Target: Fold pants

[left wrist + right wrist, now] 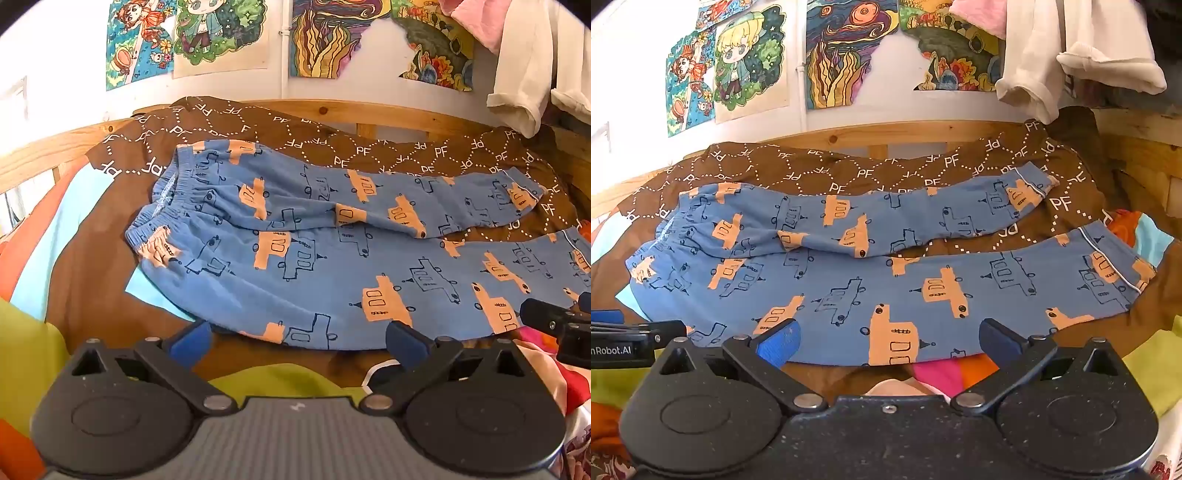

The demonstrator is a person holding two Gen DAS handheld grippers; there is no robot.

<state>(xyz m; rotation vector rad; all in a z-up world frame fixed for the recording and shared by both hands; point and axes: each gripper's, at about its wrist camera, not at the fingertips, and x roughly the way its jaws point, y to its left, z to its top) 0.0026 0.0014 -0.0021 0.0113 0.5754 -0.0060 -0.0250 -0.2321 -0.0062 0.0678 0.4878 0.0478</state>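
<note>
Our left gripper (297, 338) has its blue fingers (190, 341) spread as wide as they go, with nothing between them — they hover just short of the near edge of the pants (332, 266), over the thigh end. Our right gripper (888, 339) is the same: fingers (779, 343) fully apart, empty, poised at the near hem line further toward the cuffs. From the left wrist view we see the right gripper's tip at the right edge; from the right wrist view the left gripper's body shows at the left edge, so the two sit side by side along the near leg.

The pants lie flat on the brown blanket (871, 170) on the bed, waistband (162, 206) to the left, cuffs to the right. The two legs are parted — the far leg (849, 218) angles away from the near leg (960, 288), with blanket showing between them toward the cuffs.

We judge that no fold is made yet; this is the approach before the first grasp. The next move, as we read it, calls for both grippers to drop onto the near edge, pinch the cloth without catching the blanket under it, and carry the near leg over onto the far one. The far leg is a little crooked and rumpled near the crotch, so the edges may not line up cleanly.

Beyond the bed stand a wooden rail (923, 133) and drawings (750, 62) on the wall.
</note>
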